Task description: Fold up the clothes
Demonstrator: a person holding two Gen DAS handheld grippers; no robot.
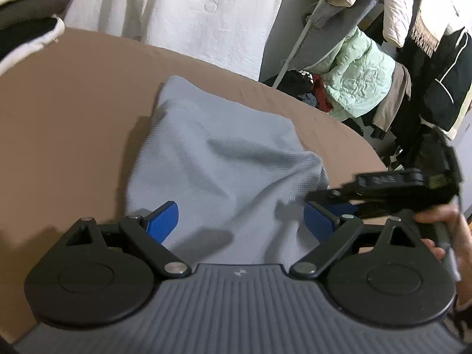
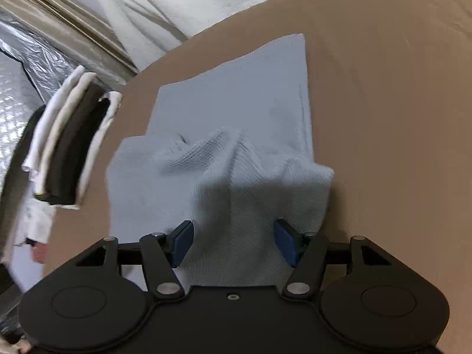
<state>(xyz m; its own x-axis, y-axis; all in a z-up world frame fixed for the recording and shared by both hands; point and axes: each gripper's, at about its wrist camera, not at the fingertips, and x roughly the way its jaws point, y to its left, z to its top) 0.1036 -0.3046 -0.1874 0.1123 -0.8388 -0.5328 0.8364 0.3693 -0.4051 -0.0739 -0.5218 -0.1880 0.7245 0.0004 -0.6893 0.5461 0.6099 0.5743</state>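
Note:
A pale blue knit garment (image 1: 218, 159) lies partly folded on the brown table (image 1: 73, 112). My left gripper (image 1: 240, 221) is open, its blue pads either side of the garment's near part, cloth lying between them. In the right wrist view the same garment (image 2: 236, 112) bunches into ridges in front of my right gripper (image 2: 233, 242), which is open with the cloth's near fold between its blue pads (image 2: 183, 240). The right gripper's black body (image 1: 407, 188), held by a hand (image 1: 442, 227), shows blurred at the right of the left wrist view.
A stack of folded white and dark clothes (image 2: 67, 141) sits at the table's left edge. White cloth (image 1: 191, 8) hangs behind the table. A rack with a mint quilted jacket (image 1: 360, 76) and dark coats (image 1: 442, 82) stands off the table's far right.

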